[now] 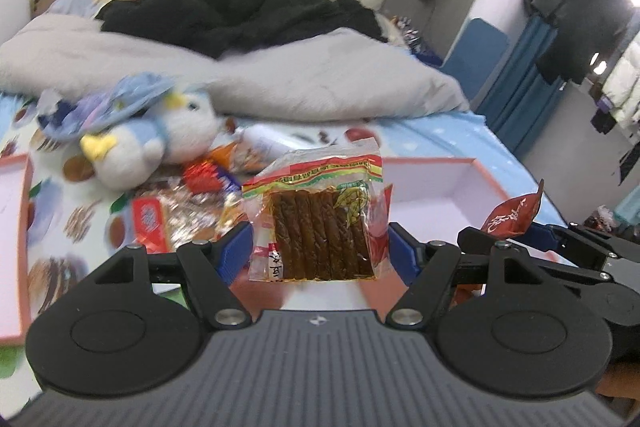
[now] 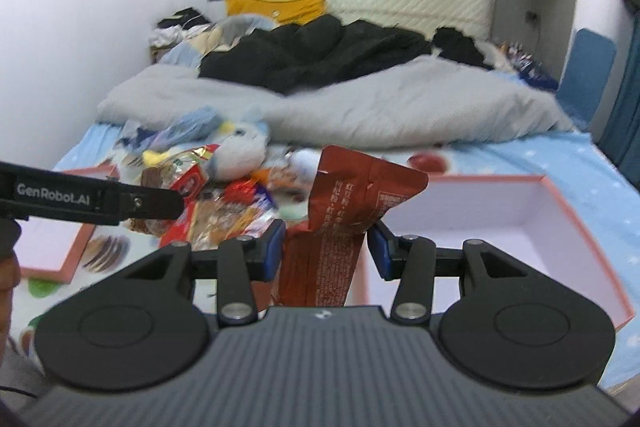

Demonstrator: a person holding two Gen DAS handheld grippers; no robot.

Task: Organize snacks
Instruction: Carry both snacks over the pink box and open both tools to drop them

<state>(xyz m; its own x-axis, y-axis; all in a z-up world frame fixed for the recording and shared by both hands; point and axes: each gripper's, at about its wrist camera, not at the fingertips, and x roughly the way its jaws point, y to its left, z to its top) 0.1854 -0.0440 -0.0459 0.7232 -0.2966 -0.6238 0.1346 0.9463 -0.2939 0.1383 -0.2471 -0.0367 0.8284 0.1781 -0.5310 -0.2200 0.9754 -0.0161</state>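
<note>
Two grippers are raised above a bed, each closed on one snack. The left gripper (image 1: 316, 247) holds its jaws wide, its blue pads pressing the side edges of one clear packet of brown sticks (image 1: 316, 223), which stands upright between them. The right gripper (image 2: 326, 247) has its jaws at a middling gap, clamped on one dark red pouch (image 2: 344, 211) that sticks up, crumpled, between its pads.

Below them, on the patterned sheet (image 1: 432, 139), lies one loose pile of snacks (image 2: 224, 199), too jumbled to count, between two pink-rimmed boxes: one box on the right (image 2: 560, 223), near the held pouch, and one box on the left (image 1: 16, 227). One plush penguin (image 1: 160, 143) lies just beyond the pile. Farther off are one grey quilt (image 2: 400, 107) and black clothing (image 1: 224, 11).
</note>
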